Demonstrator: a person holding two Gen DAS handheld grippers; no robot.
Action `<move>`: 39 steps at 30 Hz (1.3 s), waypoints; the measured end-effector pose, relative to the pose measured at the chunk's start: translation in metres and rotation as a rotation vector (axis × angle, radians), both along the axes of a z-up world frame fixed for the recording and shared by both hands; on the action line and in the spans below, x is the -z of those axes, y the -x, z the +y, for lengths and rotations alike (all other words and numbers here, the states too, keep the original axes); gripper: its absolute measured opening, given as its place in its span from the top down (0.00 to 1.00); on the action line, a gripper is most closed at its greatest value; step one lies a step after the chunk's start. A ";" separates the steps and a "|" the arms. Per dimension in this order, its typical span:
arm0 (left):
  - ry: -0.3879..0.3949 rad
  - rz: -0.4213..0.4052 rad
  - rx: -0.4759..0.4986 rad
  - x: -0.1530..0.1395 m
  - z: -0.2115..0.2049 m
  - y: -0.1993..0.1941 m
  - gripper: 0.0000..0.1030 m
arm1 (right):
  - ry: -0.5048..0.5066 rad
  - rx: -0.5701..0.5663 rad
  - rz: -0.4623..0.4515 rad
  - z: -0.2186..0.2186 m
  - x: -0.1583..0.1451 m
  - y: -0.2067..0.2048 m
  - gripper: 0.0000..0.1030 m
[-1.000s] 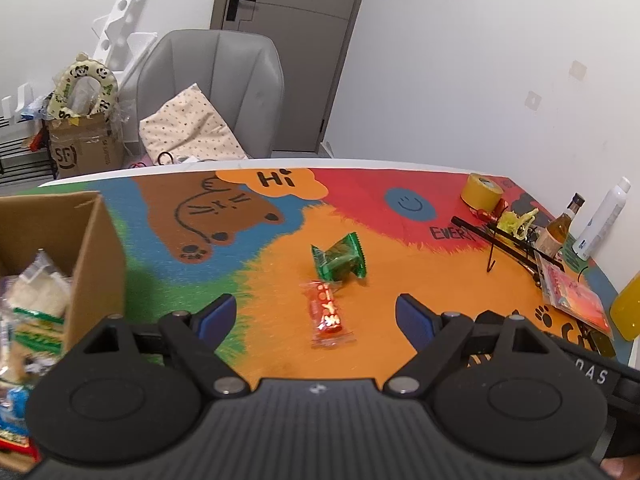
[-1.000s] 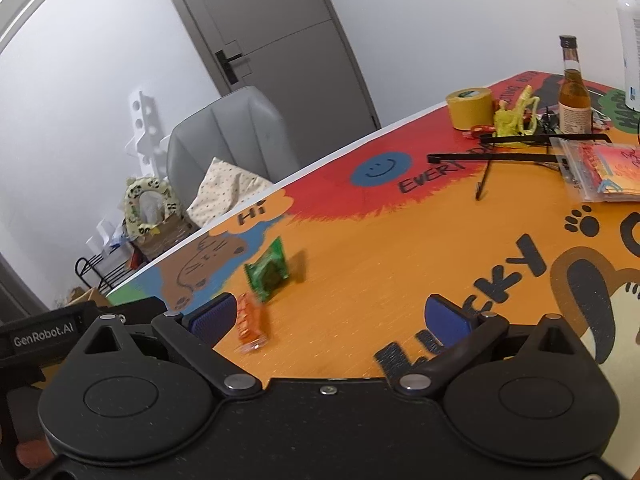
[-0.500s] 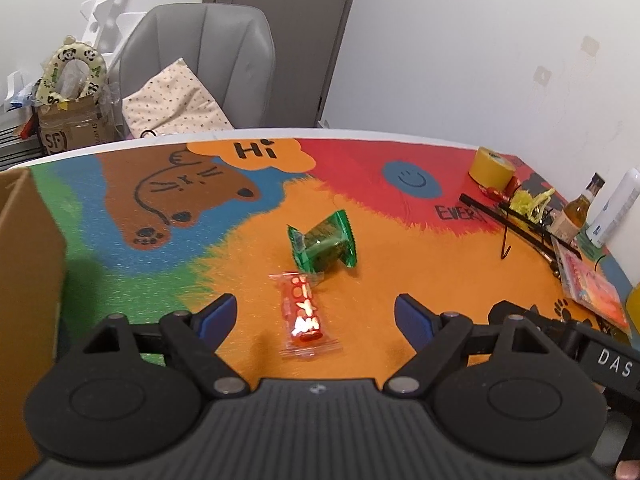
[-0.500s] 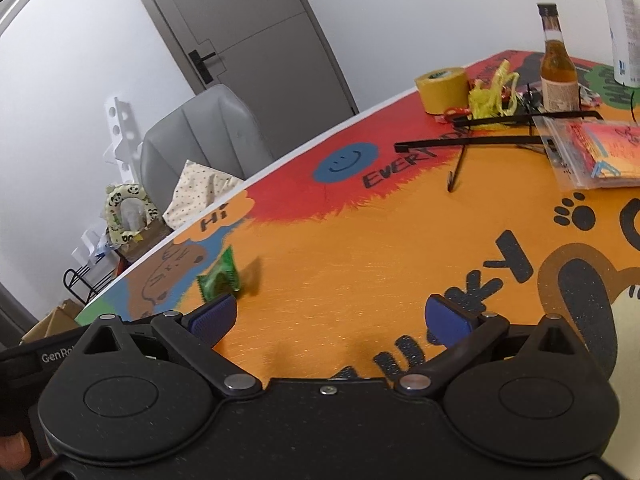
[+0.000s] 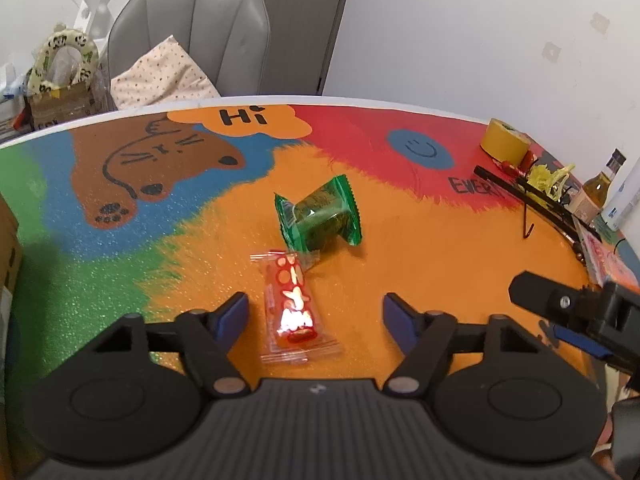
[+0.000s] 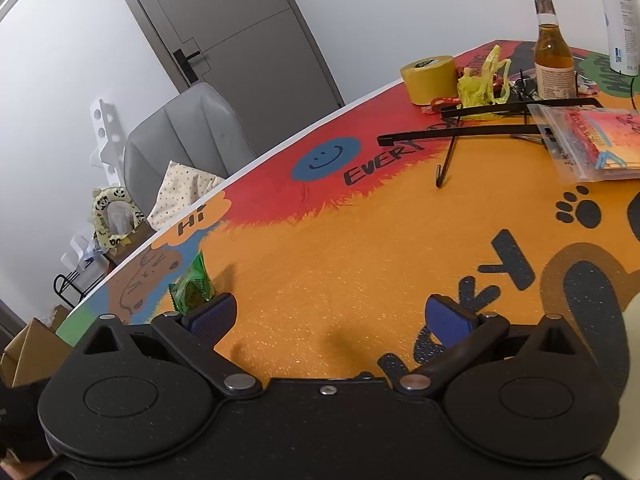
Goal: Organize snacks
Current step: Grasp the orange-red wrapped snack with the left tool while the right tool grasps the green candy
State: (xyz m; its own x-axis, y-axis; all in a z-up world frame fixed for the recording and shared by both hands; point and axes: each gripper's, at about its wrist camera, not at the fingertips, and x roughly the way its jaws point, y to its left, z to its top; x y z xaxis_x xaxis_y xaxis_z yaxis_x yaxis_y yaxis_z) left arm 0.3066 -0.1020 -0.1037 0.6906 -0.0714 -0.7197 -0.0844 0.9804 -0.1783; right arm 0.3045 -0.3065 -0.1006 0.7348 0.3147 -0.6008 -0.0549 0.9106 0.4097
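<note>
I am tipping my left gripper [image 5: 315, 312] down over the worktop [image 5: 440, 248]; its jaws, just closing, are sitting apart around the red snack [image 5: 292, 304], not touching.

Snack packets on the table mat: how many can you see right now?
2. The red snack packet lies between the left gripper's open fingers, untouched. The green snack packet sits just beyond it, touching its far end. Others may lie outside both views.
</note>
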 end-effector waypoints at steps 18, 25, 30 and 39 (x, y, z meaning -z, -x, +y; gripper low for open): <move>0.081 -0.047 -0.035 -0.006 0.047 0.003 0.83 | 0.011 -0.097 0.003 0.053 0.006 -0.021 0.00; 0.089 -0.058 -0.083 -0.011 0.069 0.005 0.83 | 0.005 -0.156 0.003 0.085 0.007 -0.035 0.00; 0.078 -0.053 -0.106 -0.011 0.081 0.004 0.83 | 0.001 -0.197 0.010 0.103 0.011 -0.043 0.00; 0.081 -0.050 -0.154 -0.008 0.095 0.001 0.83 | 0.032 -0.224 -0.005 0.125 0.010 -0.055 0.01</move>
